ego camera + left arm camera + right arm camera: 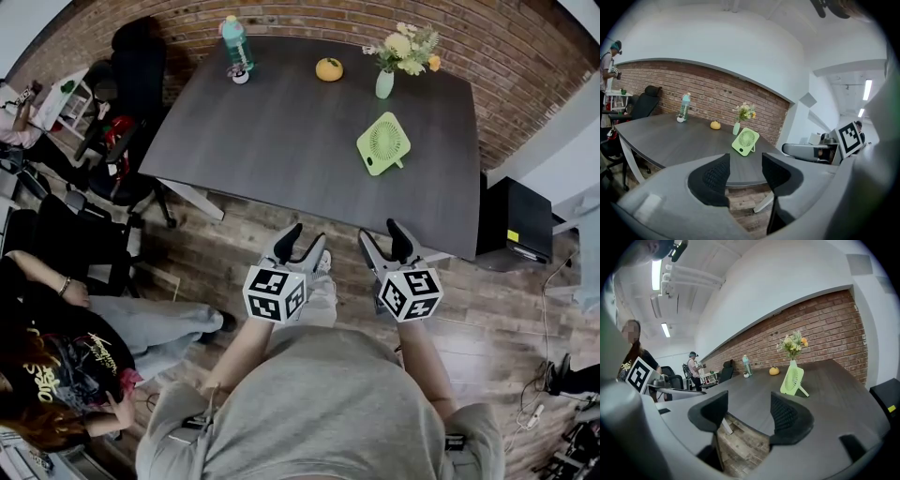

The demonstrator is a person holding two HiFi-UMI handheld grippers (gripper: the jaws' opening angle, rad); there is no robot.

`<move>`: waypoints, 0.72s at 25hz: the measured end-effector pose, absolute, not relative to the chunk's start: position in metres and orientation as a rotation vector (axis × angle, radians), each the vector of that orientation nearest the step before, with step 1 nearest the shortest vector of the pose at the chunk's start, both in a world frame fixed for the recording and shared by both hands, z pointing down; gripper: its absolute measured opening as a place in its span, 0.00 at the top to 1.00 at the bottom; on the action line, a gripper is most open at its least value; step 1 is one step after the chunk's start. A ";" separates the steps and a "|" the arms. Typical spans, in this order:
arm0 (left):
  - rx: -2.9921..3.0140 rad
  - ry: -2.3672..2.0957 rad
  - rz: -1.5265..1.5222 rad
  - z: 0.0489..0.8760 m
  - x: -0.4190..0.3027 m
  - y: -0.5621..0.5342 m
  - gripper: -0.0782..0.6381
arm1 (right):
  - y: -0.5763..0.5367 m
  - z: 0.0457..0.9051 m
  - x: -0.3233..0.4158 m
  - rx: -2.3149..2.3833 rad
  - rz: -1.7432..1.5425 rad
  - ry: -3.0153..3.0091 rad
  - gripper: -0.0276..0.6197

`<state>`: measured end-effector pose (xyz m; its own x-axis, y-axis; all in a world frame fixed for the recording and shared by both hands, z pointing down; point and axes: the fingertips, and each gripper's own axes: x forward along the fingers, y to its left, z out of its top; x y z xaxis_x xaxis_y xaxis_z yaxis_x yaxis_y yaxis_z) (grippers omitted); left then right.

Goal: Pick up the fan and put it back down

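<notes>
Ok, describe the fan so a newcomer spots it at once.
Look at the dark table by the brick wall, on its right side in the head view. The fan stands propped just in front of the flower vase. It alone is square and light green, with a round grille.

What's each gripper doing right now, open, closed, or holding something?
Left gripper: open, nothing between the jaws.
Right gripper: open, nothing between the jaws.

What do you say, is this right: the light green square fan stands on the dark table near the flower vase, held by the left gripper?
Not held. The left gripper view shows the left gripper open and empty, away from the light green square fan, which stands on the dark table near the flower vase.
</notes>
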<state>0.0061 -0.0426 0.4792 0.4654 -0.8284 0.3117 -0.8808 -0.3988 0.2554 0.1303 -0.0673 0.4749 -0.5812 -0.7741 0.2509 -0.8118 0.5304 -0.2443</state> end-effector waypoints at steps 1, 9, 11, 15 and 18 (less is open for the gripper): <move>2.335 -1.438 0.188 0.479 0.005 -0.047 0.61 | -0.073 0.475 0.130 1.379 0.514 -2.649 0.54; 2.326 -1.430 0.191 0.481 0.001 -0.092 0.61 | -0.121 0.476 0.132 1.401 0.523 -2.629 0.54; 2.327 -1.425 0.194 0.479 0.001 -0.106 0.61 | -0.135 0.475 0.134 1.410 0.524 -2.620 0.54; 2.332 -1.412 0.201 0.476 0.001 -0.132 0.61 | -0.162 0.475 0.141 1.440 0.530 -2.596 0.54; 2.333 -1.403 0.208 0.476 -0.001 -0.149 0.61 | -0.181 0.478 0.145 1.463 0.540 -2.578 0.54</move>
<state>-0.0006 -0.1486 0.4759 0.4831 -0.8110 0.3302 -0.8719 -0.4108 0.2666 0.1445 -0.1806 0.4776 -0.5221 -0.8046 0.2830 -0.8505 0.4665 -0.2430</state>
